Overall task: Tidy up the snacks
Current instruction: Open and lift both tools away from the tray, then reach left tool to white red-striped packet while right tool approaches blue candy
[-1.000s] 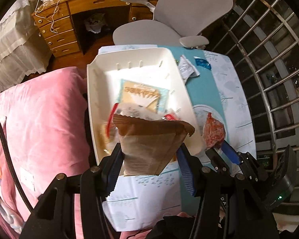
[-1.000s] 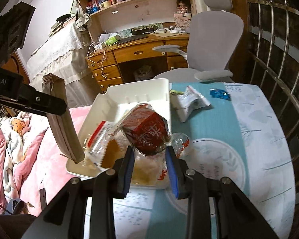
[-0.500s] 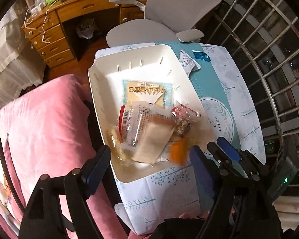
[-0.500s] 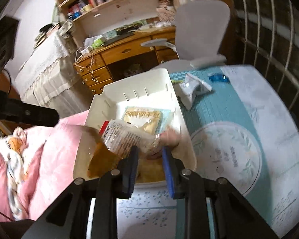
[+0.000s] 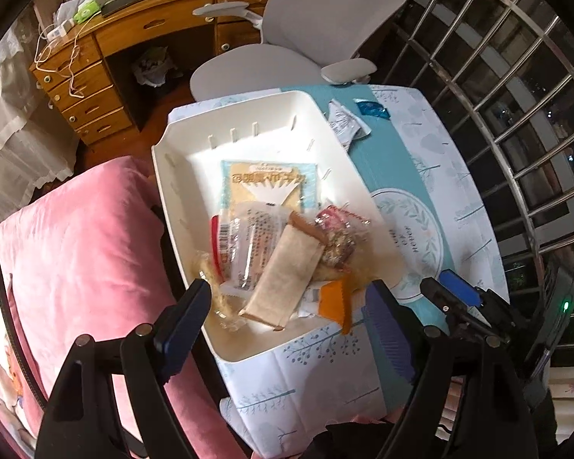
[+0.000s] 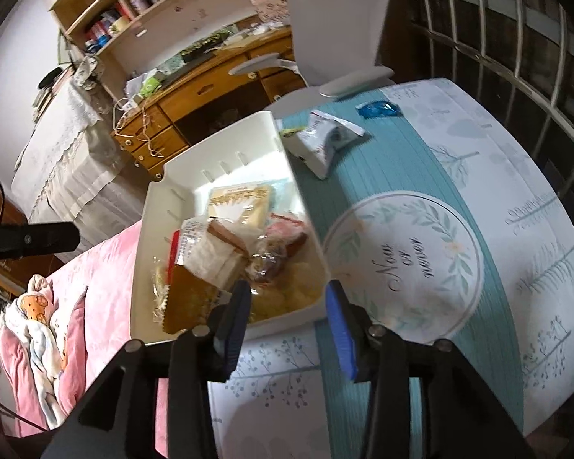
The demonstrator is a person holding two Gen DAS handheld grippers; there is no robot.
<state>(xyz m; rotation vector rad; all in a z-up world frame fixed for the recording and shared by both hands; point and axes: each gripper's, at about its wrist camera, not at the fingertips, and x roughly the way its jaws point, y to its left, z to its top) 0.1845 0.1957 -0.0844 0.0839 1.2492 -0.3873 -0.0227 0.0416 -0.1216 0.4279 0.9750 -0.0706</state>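
Observation:
A white bin (image 5: 180,206) (image 6: 149,206) on the table holds several snack packets: a brown packet (image 5: 283,279), a clear red-edged packet (image 5: 245,248), a red packet (image 5: 340,229) (image 6: 287,237) and a yellow-and-blue packet (image 5: 268,183) (image 6: 241,199). My left gripper (image 5: 287,313) is open and empty above the bin's near end. My right gripper (image 6: 287,306) is open and empty over the bin's near right corner. A white-and-grey packet (image 5: 344,122) (image 6: 321,141) and a small blue wrapper (image 5: 371,109) (image 6: 377,109) lie on the table beyond the bin.
The table has a teal-and-white cloth (image 6: 440,229). A pink quilt (image 5: 76,252) lies left of the bin. A grey office chair (image 5: 306,38) and a wooden desk (image 5: 114,57) stand behind. Metal window bars (image 5: 516,114) run along the right.
My left gripper opened and let the brown packet fall into the bin. My right gripper opened and released the red packet into the bin. Both grippers have drawn back a little.

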